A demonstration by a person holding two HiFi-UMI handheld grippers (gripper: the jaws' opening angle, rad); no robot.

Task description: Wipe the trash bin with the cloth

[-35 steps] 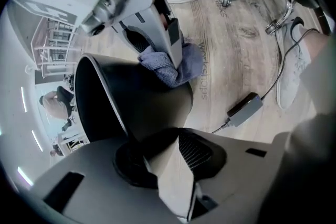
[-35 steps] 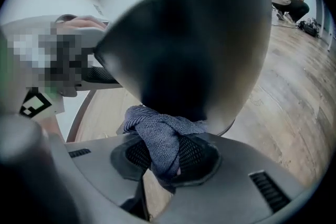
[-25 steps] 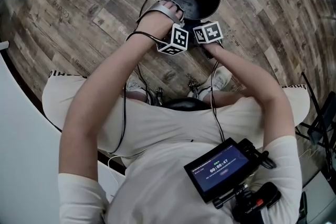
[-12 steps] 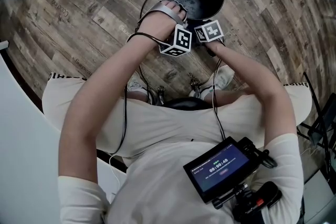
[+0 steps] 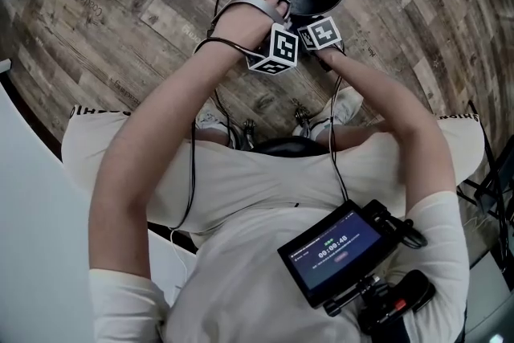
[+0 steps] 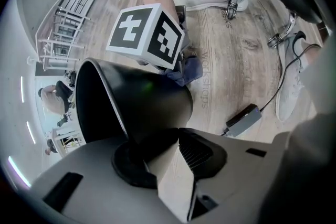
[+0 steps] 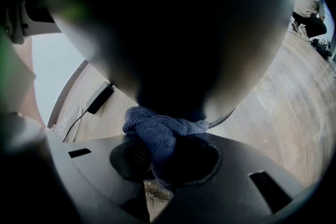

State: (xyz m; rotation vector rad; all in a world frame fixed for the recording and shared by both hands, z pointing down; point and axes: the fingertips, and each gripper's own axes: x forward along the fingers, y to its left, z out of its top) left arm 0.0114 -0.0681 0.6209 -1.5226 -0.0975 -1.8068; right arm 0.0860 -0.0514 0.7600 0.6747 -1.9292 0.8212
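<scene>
even daylight; gripper views fisheye-warped, dark at edges, blurred close up.

Looking down at wood-plank floor. Spotting white sneakers planted on it, blk adapter w/ cable lying near one. Catching small lit monitor up close, metal rack way off at floor's far edge.

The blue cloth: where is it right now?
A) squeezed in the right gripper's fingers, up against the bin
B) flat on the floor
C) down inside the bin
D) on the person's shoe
A: the right gripper view shows the blue cloth pinched between the fingers of the right gripper, bunched up against the outside of the trash bin.
</scene>
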